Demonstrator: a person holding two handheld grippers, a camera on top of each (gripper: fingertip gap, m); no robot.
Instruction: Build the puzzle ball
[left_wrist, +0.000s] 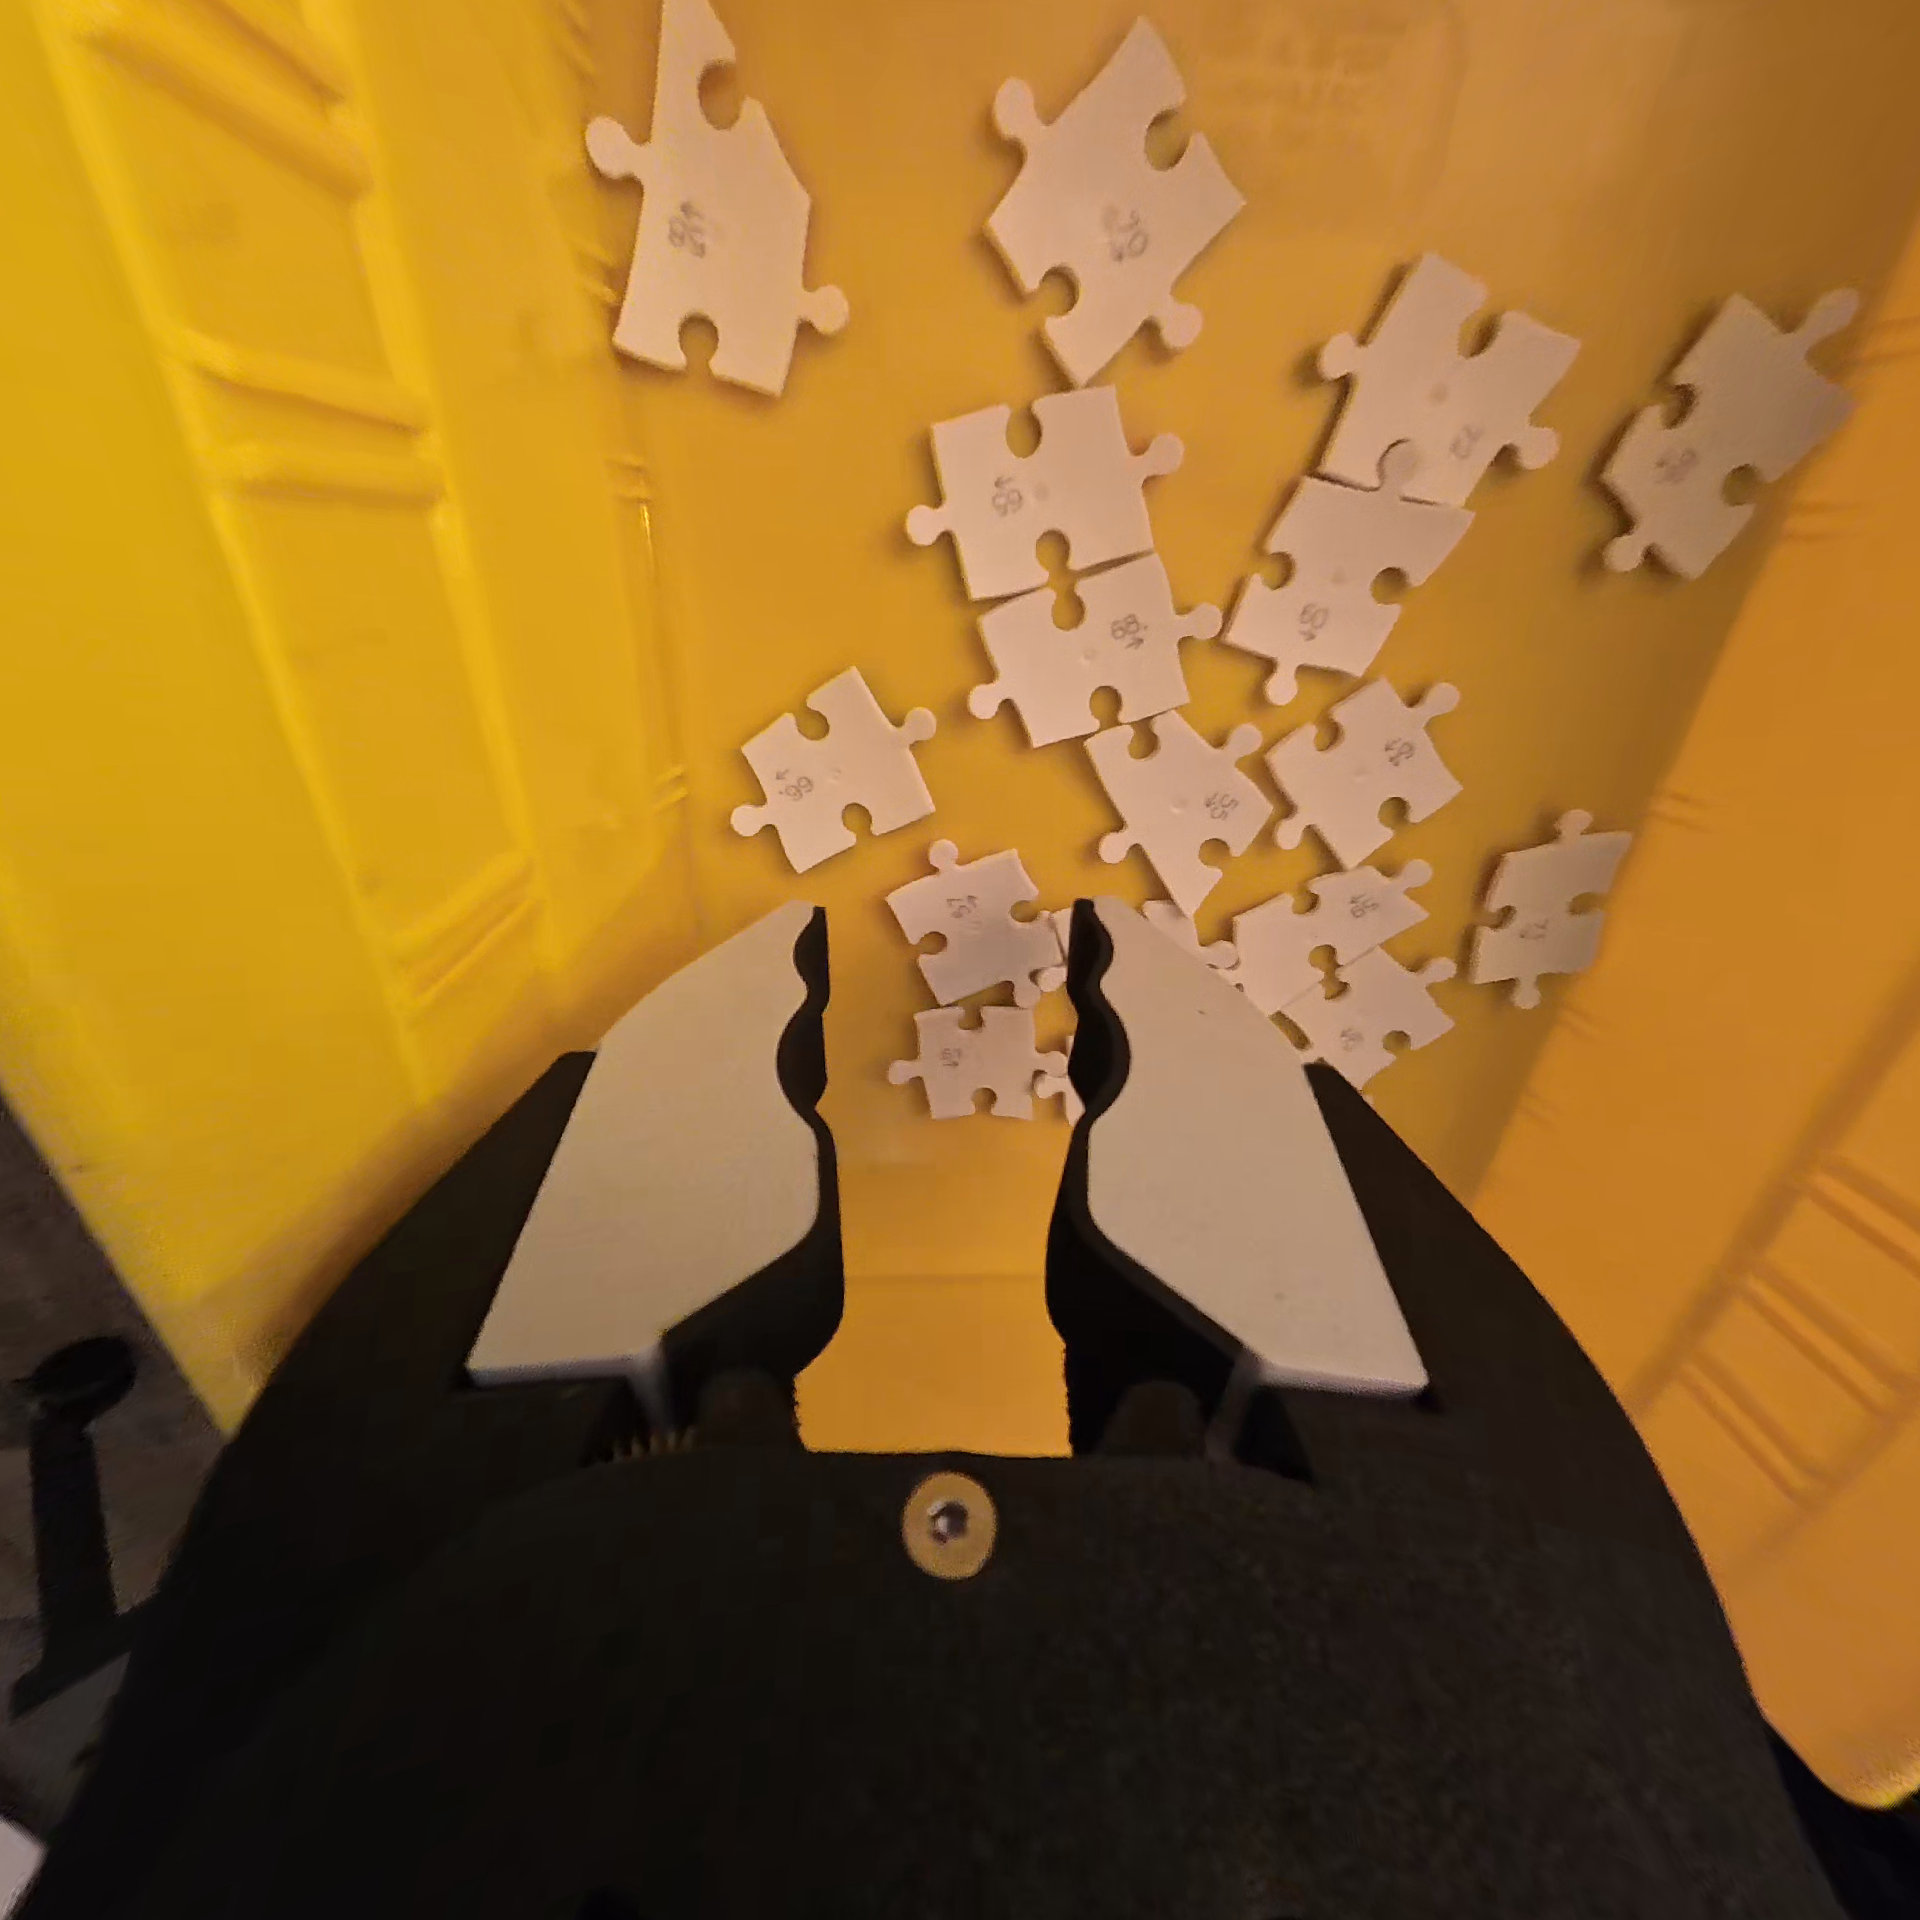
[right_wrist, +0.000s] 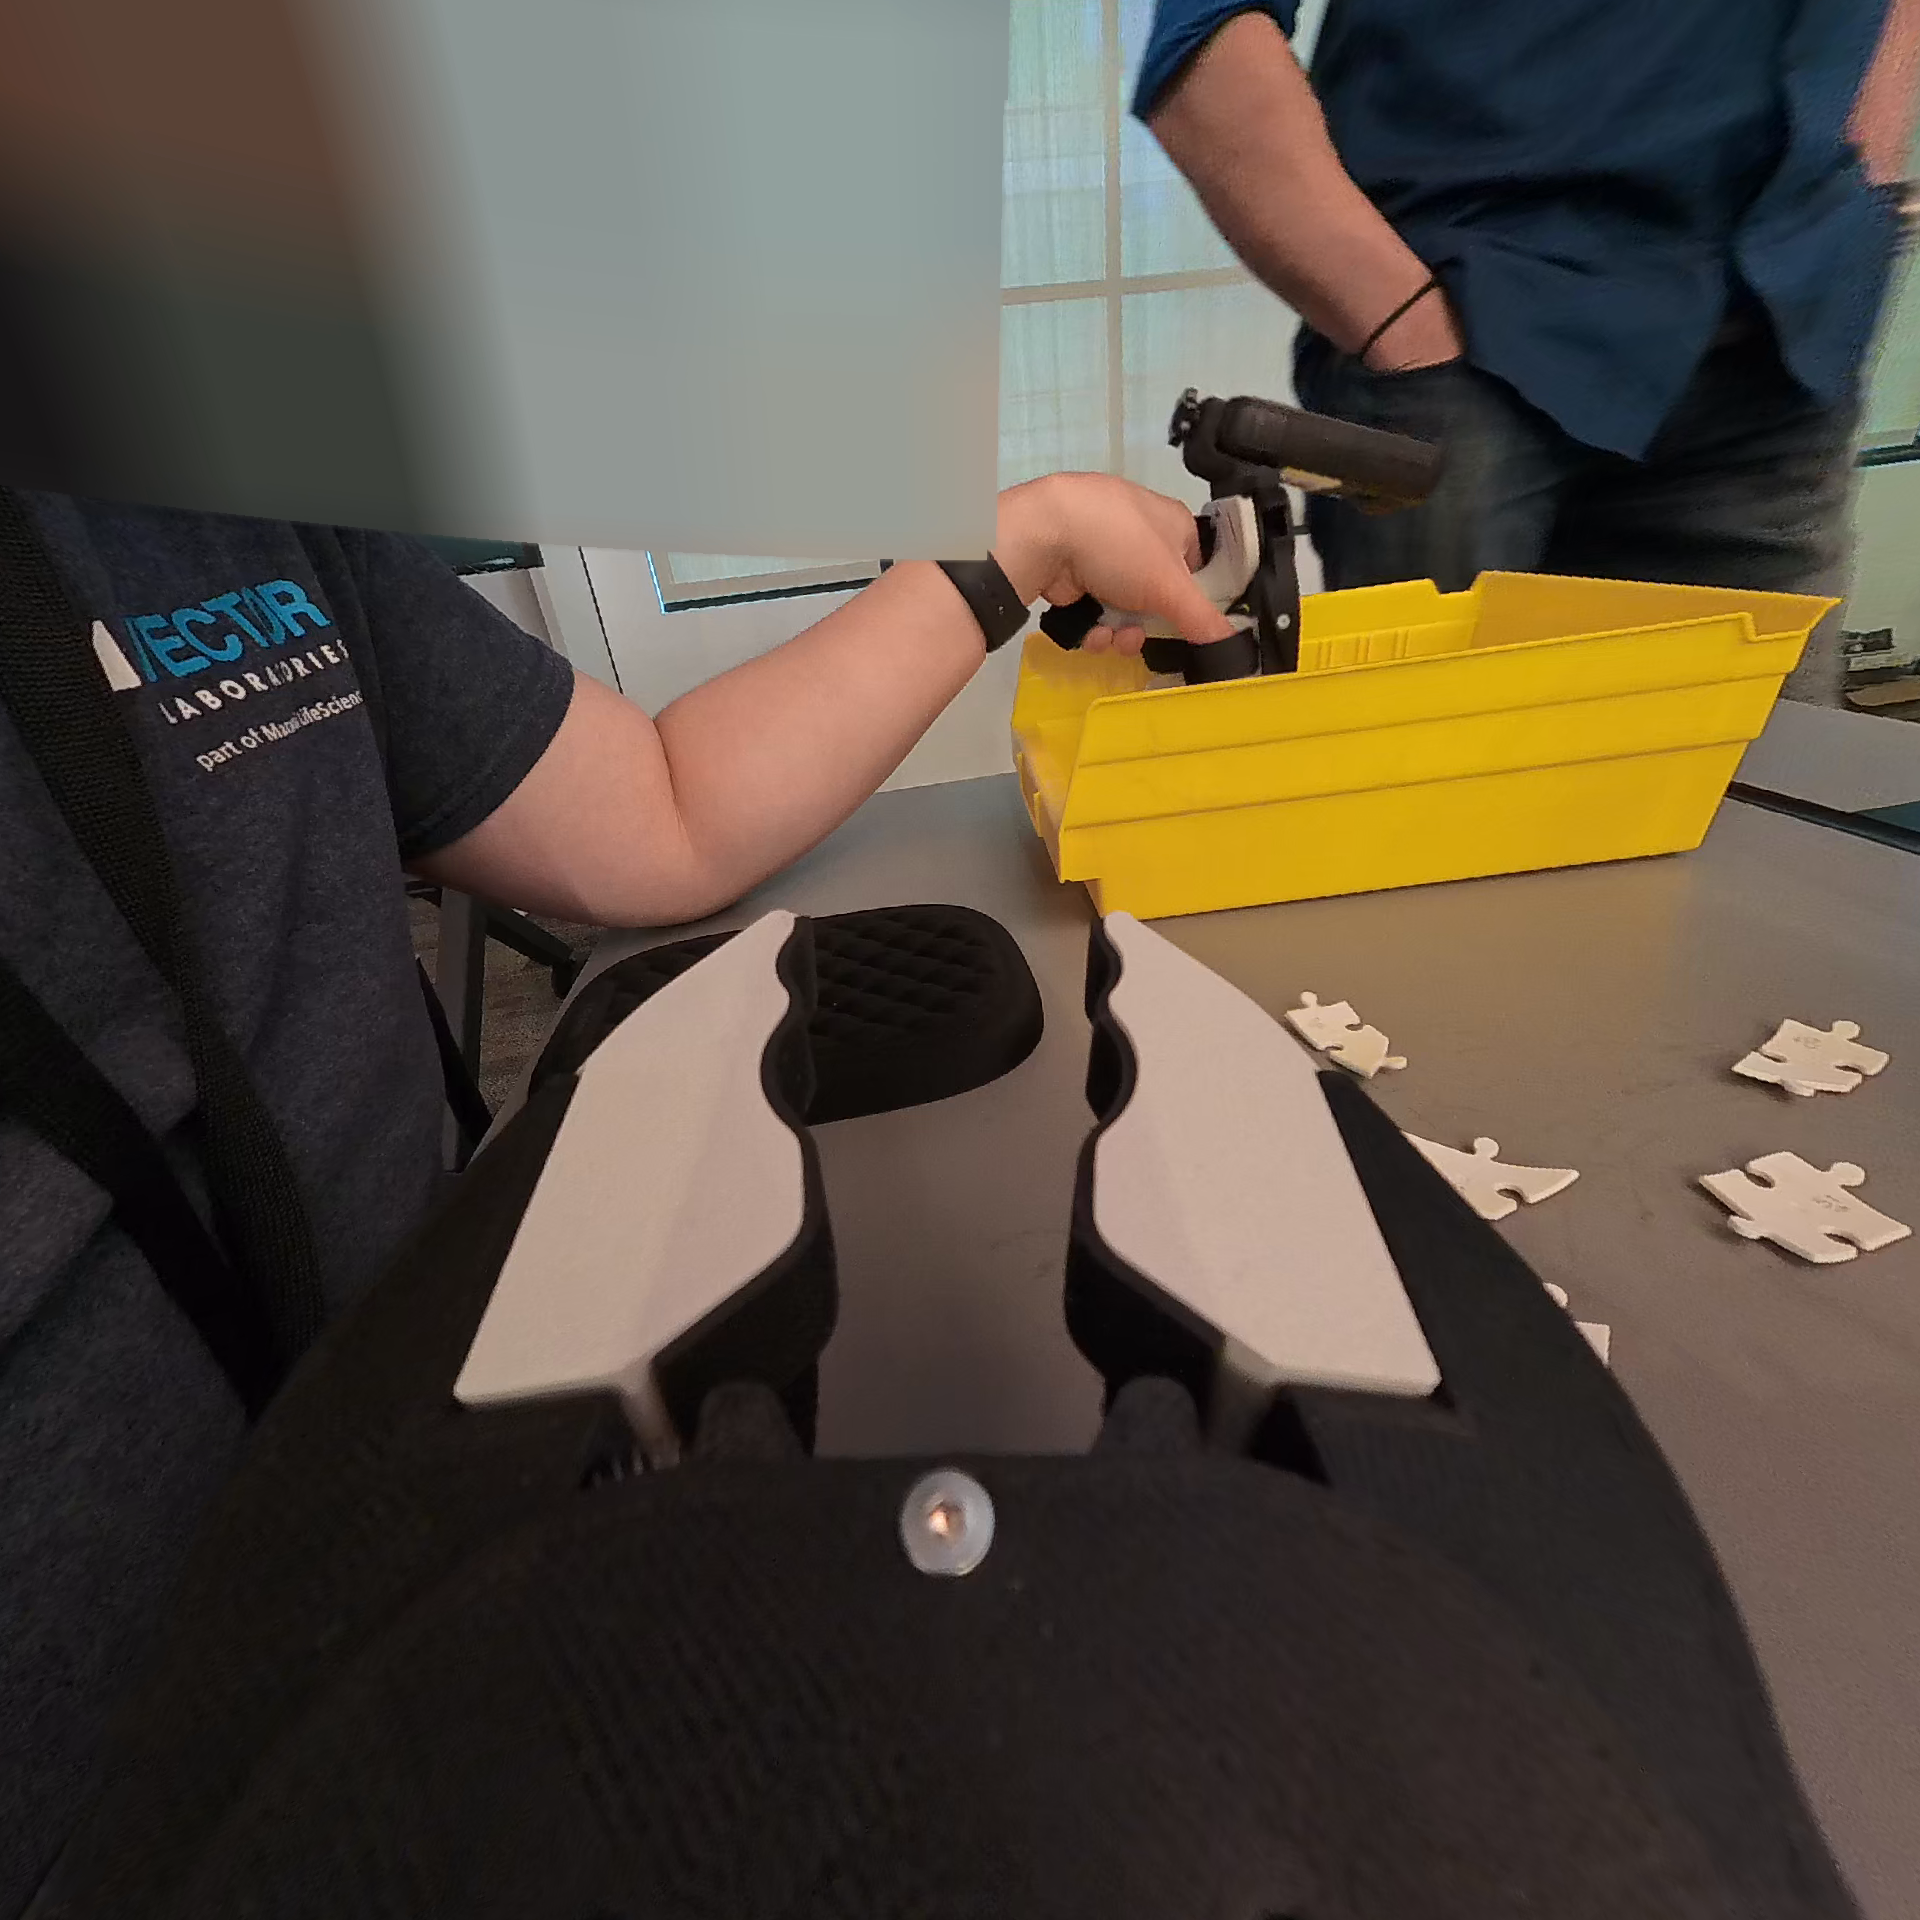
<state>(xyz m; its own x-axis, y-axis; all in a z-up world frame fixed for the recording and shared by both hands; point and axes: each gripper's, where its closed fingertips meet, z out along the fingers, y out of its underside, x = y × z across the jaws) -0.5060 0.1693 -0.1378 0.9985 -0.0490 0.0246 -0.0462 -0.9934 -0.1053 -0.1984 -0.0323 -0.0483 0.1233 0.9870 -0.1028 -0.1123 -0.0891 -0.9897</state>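
Many white puzzle pieces (left_wrist: 1049, 488) lying on the floor of the yellow bin (left_wrist: 312, 623), my left claw (left_wrist: 948, 914) gaping empty inside it, my right claw (right_wrist: 940, 925) parted, empty, over the counter (right_wrist: 1558, 987) beside the bin, loose pieces (right_wrist: 1803, 1205) nearby.

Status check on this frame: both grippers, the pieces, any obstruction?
Left gripper open, empty, inside yellow bin over pieces. Right gripper open, empty, above table. Nothing blocking.

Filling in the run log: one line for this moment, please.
left gripper: open, inside yellow plastic bin over white puzzle pieces | right gripper: open, empty, above grey table
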